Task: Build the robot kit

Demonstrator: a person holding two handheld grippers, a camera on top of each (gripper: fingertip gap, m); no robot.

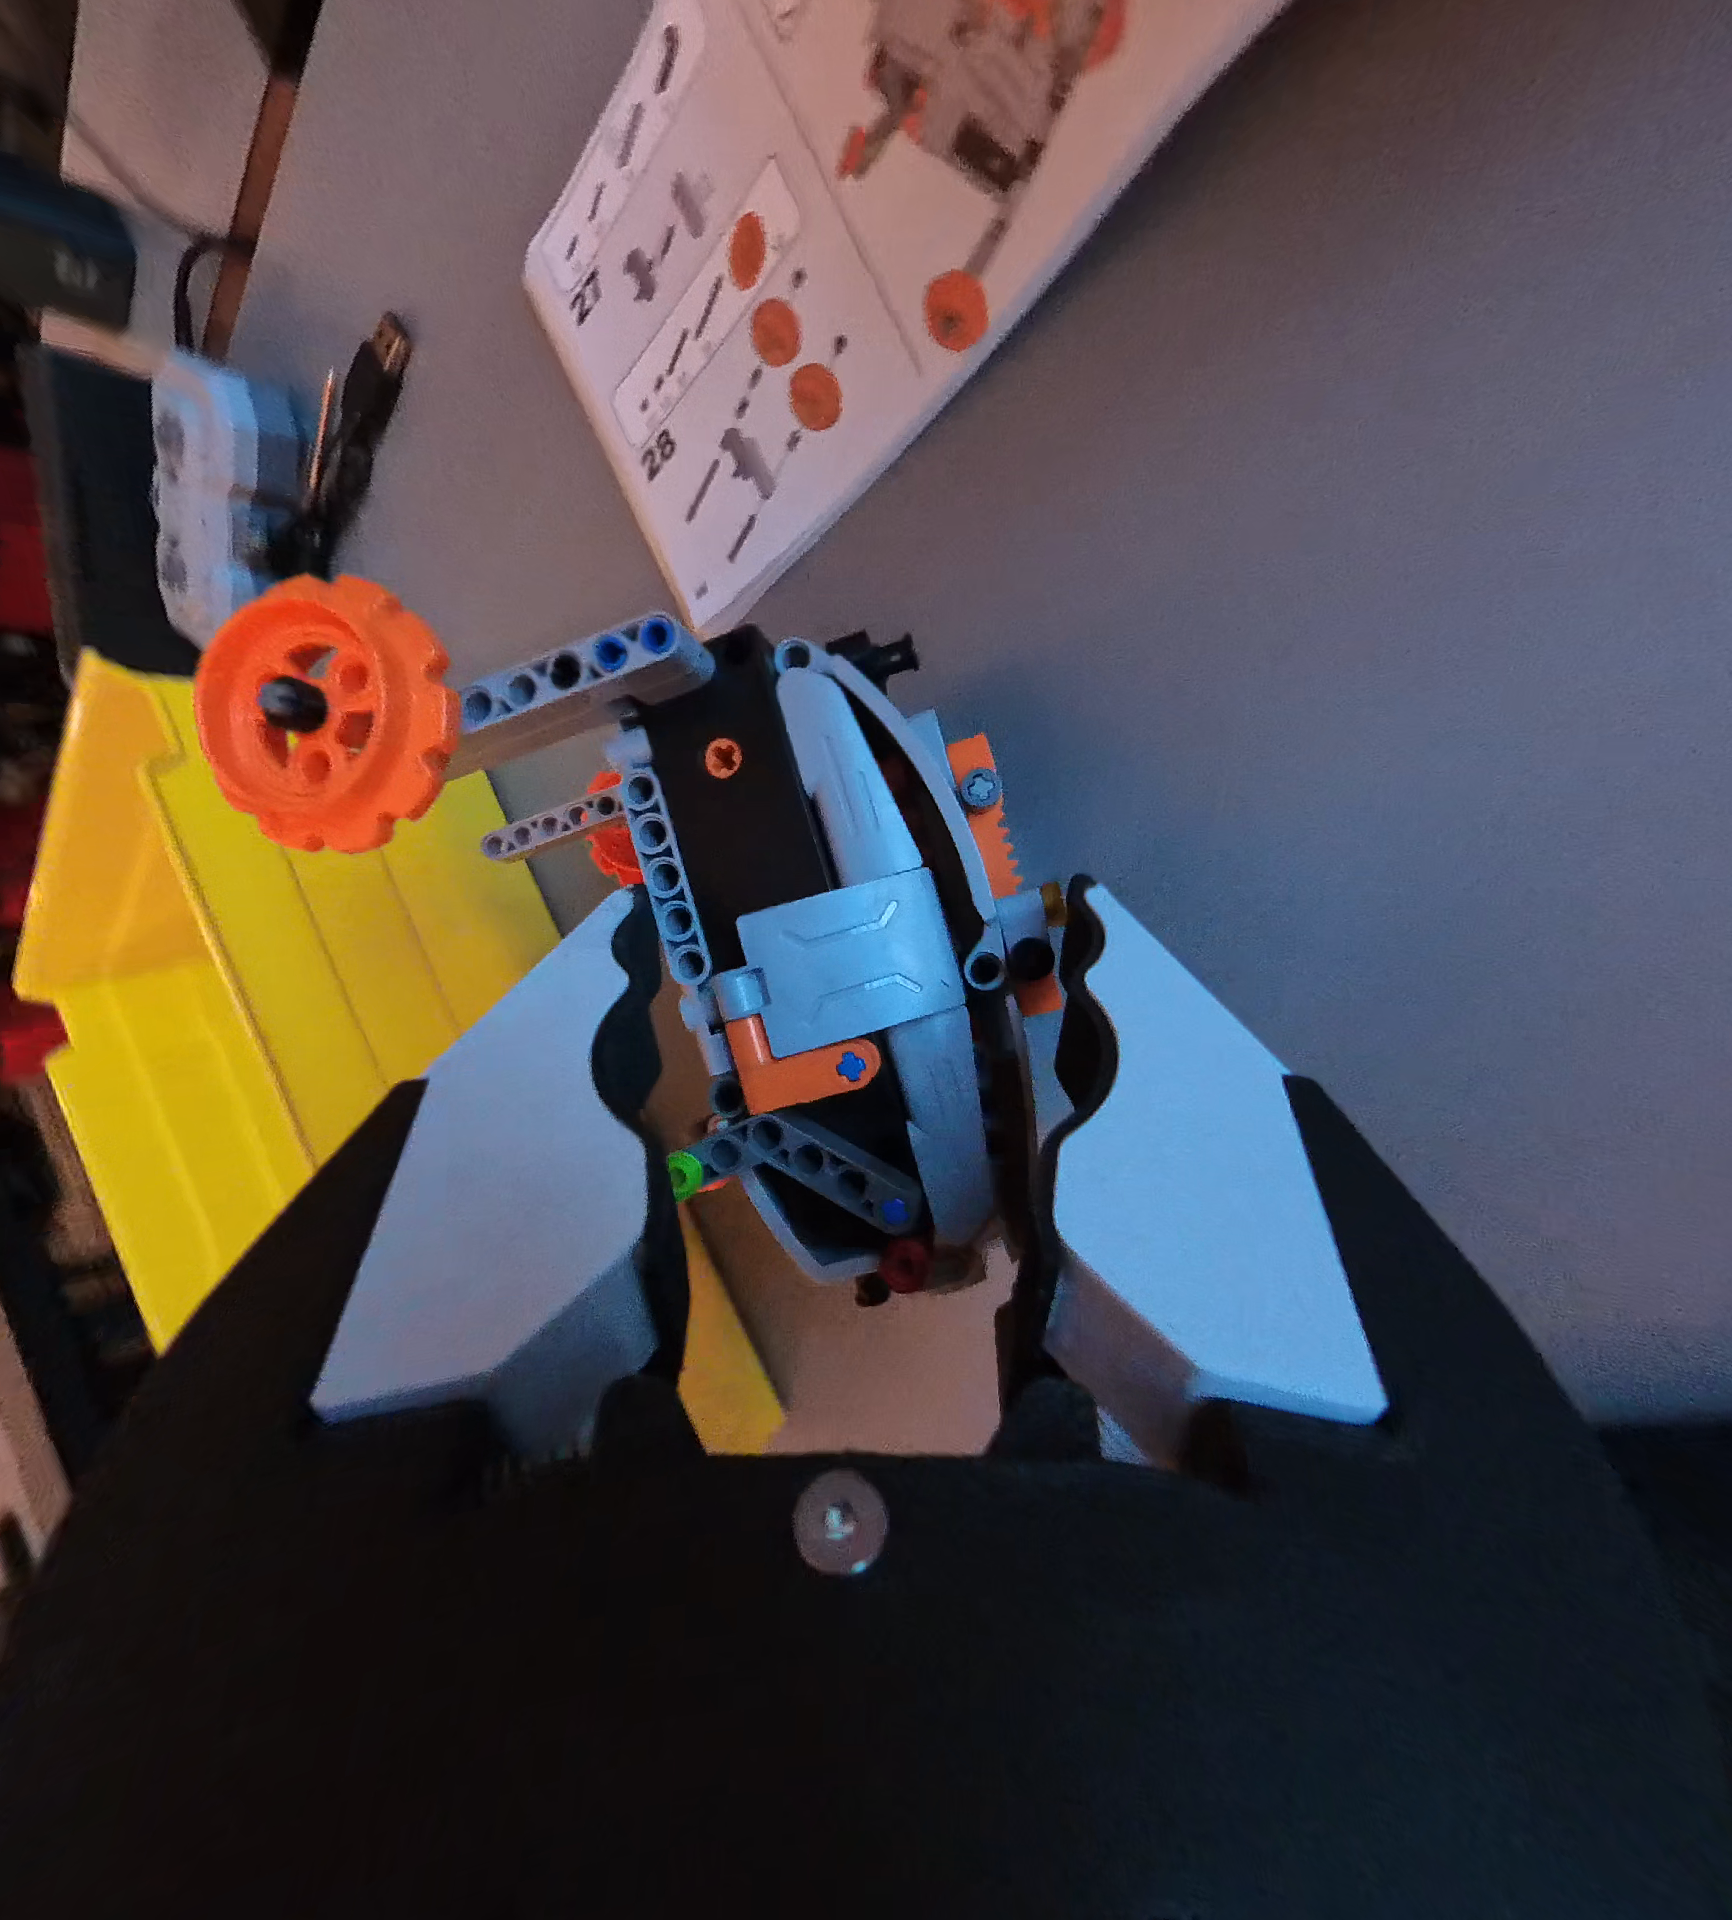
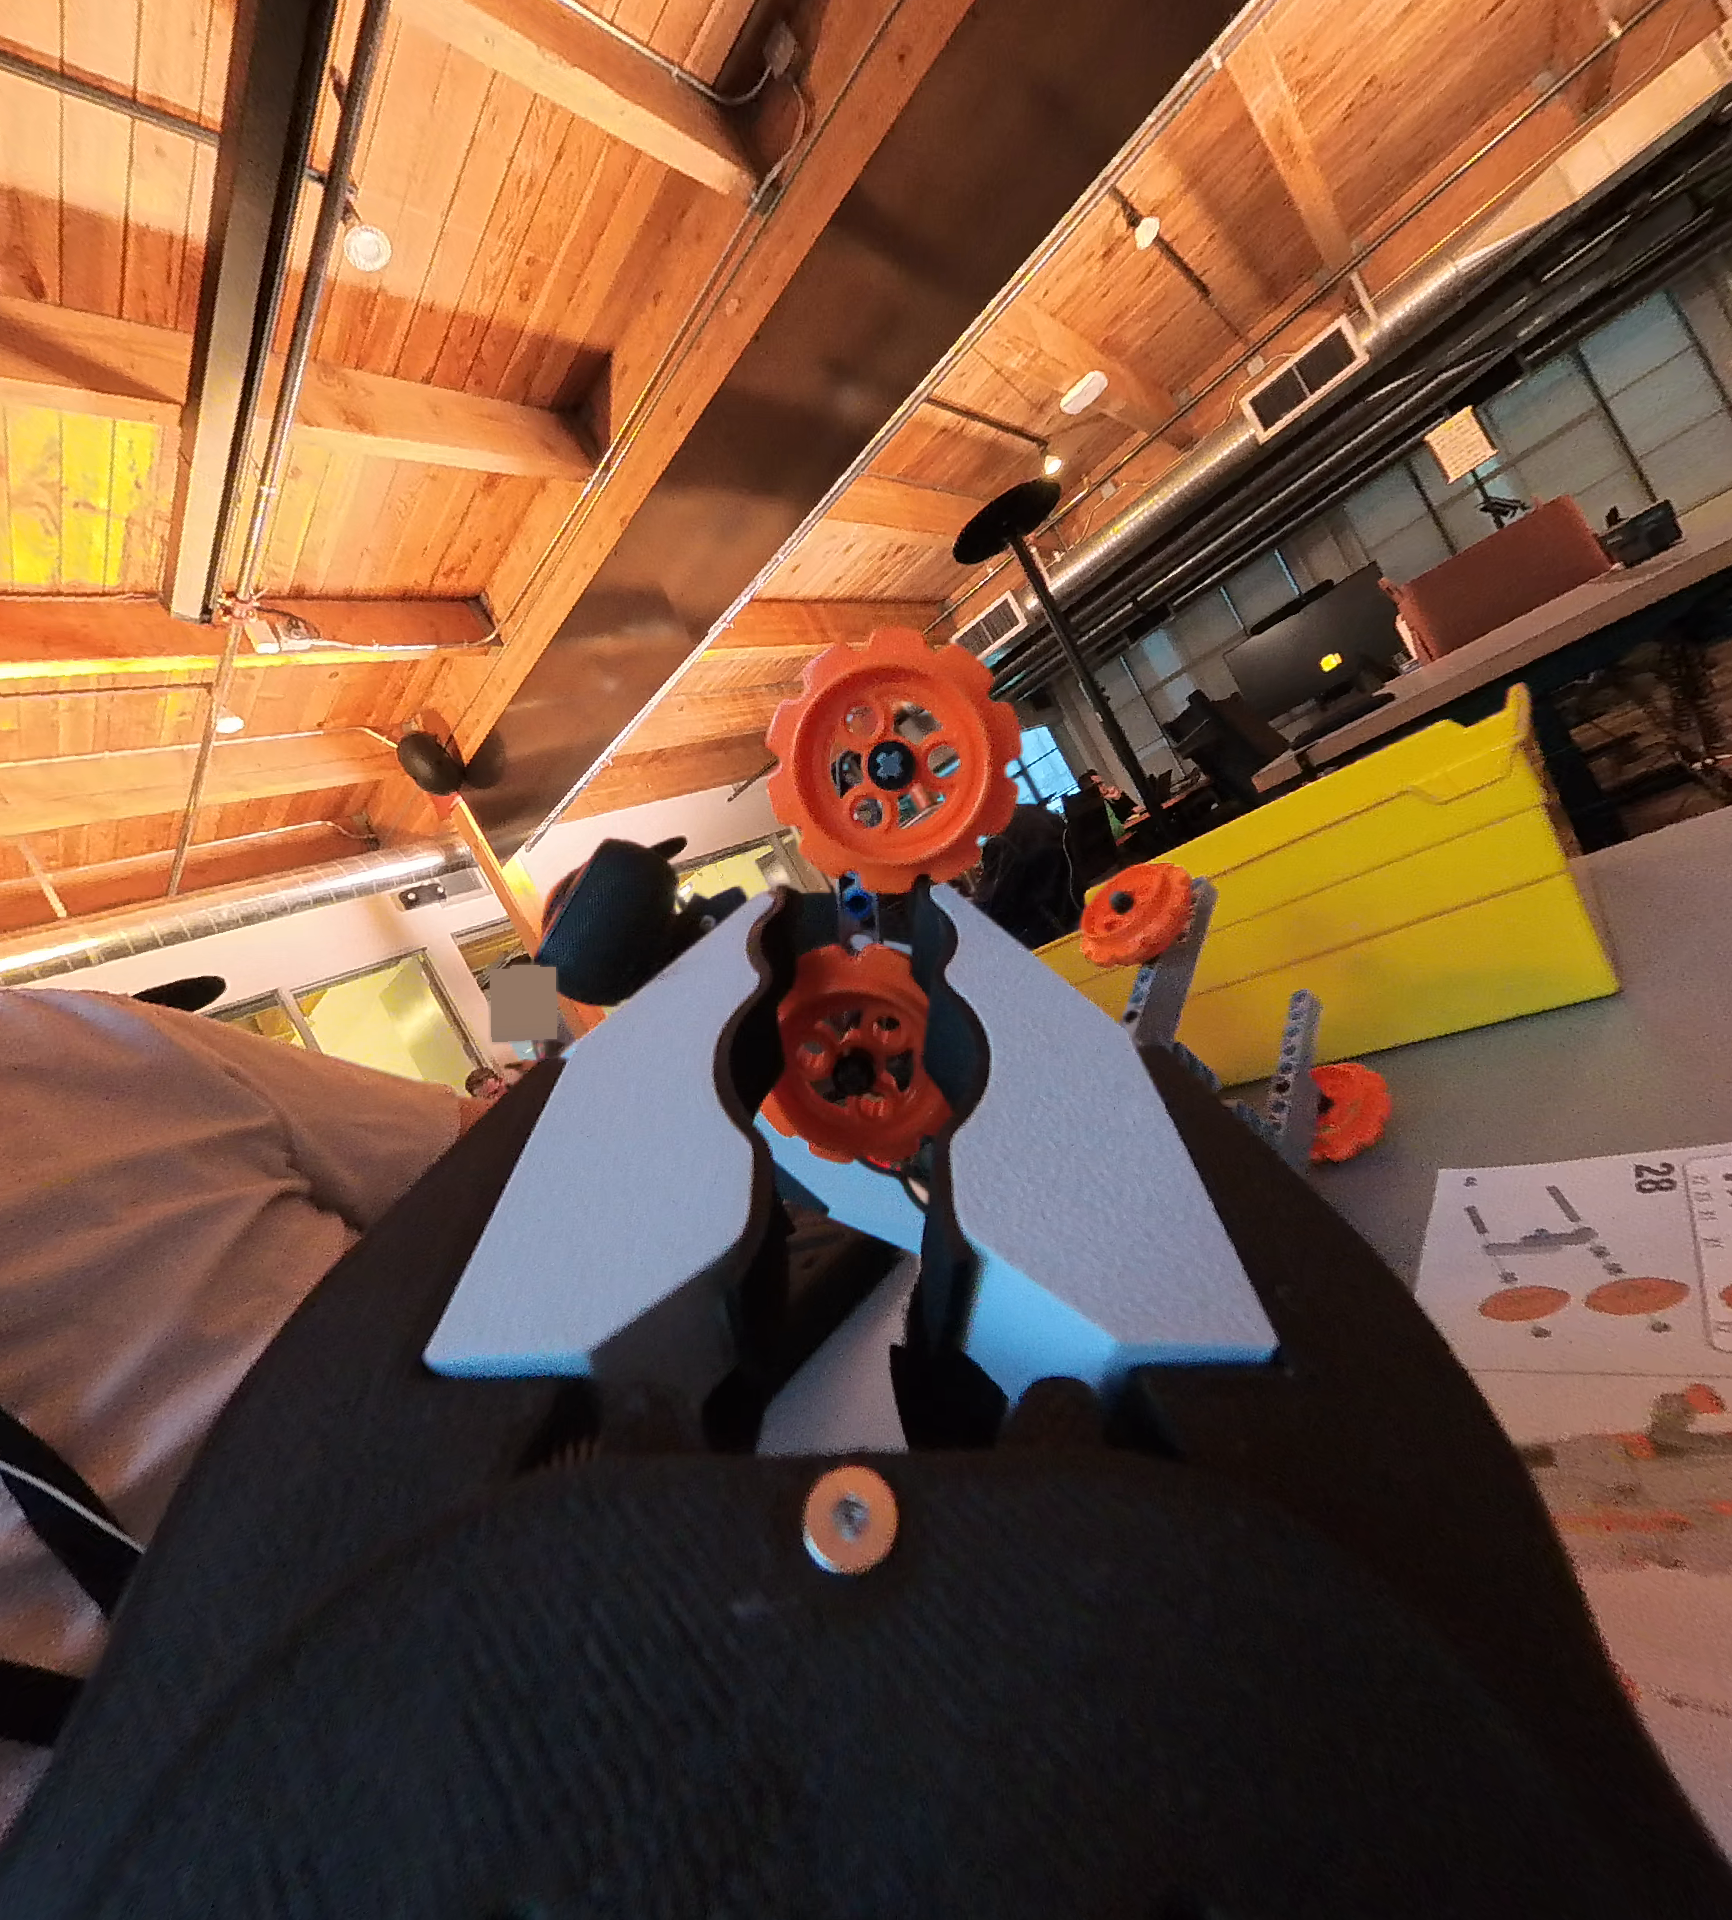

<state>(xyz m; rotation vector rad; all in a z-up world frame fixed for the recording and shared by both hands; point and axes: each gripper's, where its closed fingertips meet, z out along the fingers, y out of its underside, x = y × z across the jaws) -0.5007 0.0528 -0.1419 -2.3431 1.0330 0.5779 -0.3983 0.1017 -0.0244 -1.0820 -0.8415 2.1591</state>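
Note:
In the left wrist view my left gripper (image 1: pixel 857 987) is shut on a toy brick model (image 1: pixel 841 966) of grey, black and orange parts, one finger on each side of its body. A grey beam (image 1: pixel 581 686) sticks out of the model to the upper left and carries an orange wheel (image 1: pixel 322 712). In the right wrist view my right gripper (image 2: pixel 857 1049) is closed around an orange wheel (image 2: pixel 857 1065) that sits between its pads. A second orange wheel (image 2: pixel 893 764) stands just above the fingertips on a beam with a blue pin.
A yellow bin (image 1: pixel 218 987) lies on the grey table (image 1: pixel 1361 727), also in the right wrist view (image 2: pixel 1381 894). An open instruction booklet (image 1: pixel 789 260) lies nearby (image 2: pixel 1620 1403). A white block with cables (image 1: pixel 207 468) sits far left. Two more orange wheels on grey beams (image 2: pixel 1137 914) (image 2: pixel 1345 1112) show. A person's sleeve (image 2: pixel 166 1195) is at left. Some 15 cm of space lies between my two pairs of fingers.

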